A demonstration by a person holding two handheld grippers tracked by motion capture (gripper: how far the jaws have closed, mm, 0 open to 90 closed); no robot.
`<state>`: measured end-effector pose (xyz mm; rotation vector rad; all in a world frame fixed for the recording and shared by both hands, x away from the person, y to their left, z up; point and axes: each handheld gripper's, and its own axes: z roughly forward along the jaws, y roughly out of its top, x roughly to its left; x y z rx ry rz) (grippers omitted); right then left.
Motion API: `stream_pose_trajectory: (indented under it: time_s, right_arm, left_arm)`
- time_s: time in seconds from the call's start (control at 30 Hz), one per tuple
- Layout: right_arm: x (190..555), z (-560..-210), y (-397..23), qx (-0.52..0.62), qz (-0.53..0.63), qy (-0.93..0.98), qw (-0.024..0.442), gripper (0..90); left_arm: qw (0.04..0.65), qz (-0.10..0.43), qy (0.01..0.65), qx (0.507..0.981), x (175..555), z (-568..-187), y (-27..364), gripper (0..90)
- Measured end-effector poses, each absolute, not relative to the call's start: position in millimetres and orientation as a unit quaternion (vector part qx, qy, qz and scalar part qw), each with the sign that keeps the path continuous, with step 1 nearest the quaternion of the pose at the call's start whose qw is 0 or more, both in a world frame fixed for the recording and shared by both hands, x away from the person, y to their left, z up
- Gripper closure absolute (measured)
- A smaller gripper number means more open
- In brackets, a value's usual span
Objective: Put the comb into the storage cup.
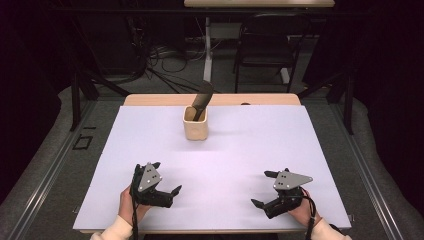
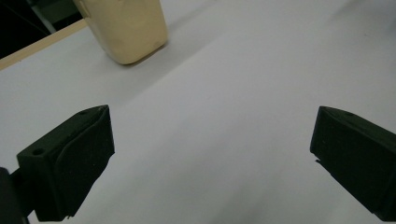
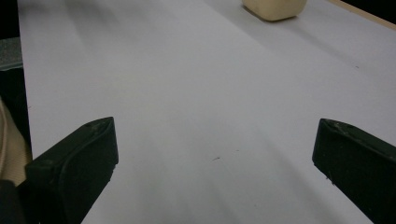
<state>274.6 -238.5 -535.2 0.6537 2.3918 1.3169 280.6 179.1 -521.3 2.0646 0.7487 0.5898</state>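
Note:
A cream cup (image 1: 195, 125) stands near the far middle of the white tabletop (image 1: 250, 145), with a dark flat utensil (image 1: 202, 99) leaning out of it. My left gripper (image 1: 167, 177) rests at the near left, open, with nothing between its jaws. My right gripper (image 1: 265, 189) rests at the near right, also open and empty. In the left gripper view the cup (image 2: 126, 28) sits ahead at the upper left, beyond the wide-apart jaws. In the right gripper view the cup's base (image 3: 274, 8) shows at the top edge.
A wooden table edge (image 1: 150, 100) runs behind the white sheet. Beyond it are a chair (image 1: 265, 47), cables and a table leg on the dark floor. The white sheet's near edge (image 1: 210, 231) lies just in front of the person's sleeves.

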Motion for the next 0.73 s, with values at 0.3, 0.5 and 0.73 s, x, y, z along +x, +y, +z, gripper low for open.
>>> stream_pose_trajectory:
  time_s: [0.3,0.5,0.73]
  right_arm:
    - [275,-535,-238,0.23,0.462,0.84,0.165,0.0]
    - [275,-535,-238,0.229,0.462,0.841,0.165,0.0]
    - [275,-535,-238,0.229,0.462,0.841,0.165,0.0]
  left_arm:
    - [0.422,0.237,0.298,0.823,270,-523,184,0.0]
    - [0.423,0.24,0.297,0.822,263,-523,186,0.0]
    - [0.423,0.234,0.298,0.823,263,-524,186,0.0]
